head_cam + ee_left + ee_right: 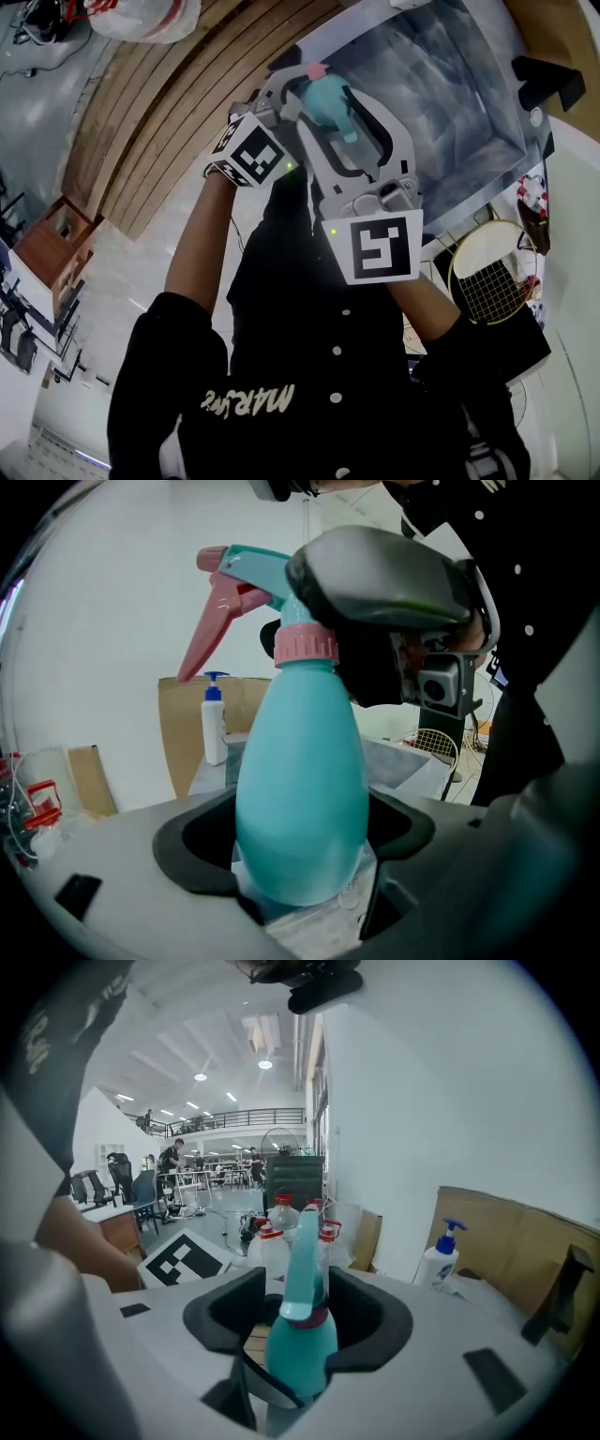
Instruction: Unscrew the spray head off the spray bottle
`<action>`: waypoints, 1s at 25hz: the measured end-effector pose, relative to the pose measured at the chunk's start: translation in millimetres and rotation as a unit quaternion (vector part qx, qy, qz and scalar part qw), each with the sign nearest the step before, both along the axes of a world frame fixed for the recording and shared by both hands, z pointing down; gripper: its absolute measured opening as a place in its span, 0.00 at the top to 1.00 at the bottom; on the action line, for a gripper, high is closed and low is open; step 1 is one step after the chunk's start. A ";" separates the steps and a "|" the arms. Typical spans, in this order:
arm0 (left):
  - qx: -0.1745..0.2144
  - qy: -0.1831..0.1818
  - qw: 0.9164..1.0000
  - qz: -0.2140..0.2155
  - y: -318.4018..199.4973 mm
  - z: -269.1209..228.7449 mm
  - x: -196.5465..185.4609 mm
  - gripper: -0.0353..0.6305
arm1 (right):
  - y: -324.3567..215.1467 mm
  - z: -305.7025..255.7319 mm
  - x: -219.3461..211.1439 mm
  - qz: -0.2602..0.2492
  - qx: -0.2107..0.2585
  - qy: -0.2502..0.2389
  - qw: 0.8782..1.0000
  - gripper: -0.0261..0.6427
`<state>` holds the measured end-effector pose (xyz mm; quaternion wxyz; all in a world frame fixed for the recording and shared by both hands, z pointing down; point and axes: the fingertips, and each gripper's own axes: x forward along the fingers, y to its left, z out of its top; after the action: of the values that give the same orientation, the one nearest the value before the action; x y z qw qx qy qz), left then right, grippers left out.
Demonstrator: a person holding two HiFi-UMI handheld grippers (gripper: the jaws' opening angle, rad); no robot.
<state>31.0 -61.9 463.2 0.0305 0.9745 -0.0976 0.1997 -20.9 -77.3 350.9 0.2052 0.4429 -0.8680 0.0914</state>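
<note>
A teal spray bottle (330, 105) with a pink collar (305, 644) and pink trigger (211, 621) is held up in the air in front of the person. My left gripper (300, 855) is shut on the bottle's wide body (300, 789), pads against both sides. My right gripper (300, 1316) reaches around the top, with the teal spray head (302, 1260) and neck standing between its jaws. A gap shows beside the head on the left, so the pads do not press on it. In the head view the left gripper (298, 94) and the right gripper (339, 112) meet at the bottle.
A white pump bottle (439, 1258) stands by brown cardboard (525, 1241) on a grey table (450, 103) against the white wall. Several clear bottles with red caps (272, 1232) stand behind. A round wire rack (487, 272) lies at right.
</note>
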 end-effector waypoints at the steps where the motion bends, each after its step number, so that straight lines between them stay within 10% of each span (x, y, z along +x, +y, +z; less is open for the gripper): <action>1: 0.000 0.000 1.000 0.000 -0.3 0.0 -0.1 0.33 | -1.2 1.8 0.6 -0.003 0.002 0.008 1.000 0.63; 13: 0.000 0.001 1.000 -0.002 -1.4 0.0 0.0 0.33 | -4.8 5.8 -0.7 -0.070 0.019 0.021 0.997 0.71; 25: -0.004 -0.001 1.000 -0.005 -2.2 0.1 0.1 0.33 | -2.0 -0.1 0.2 -0.141 0.048 -0.081 0.985 0.72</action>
<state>31.2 -64.1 463.3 0.0350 0.9737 -0.1019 0.2008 -20.7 -79.3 350.7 0.1232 0.3162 -0.9390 0.0554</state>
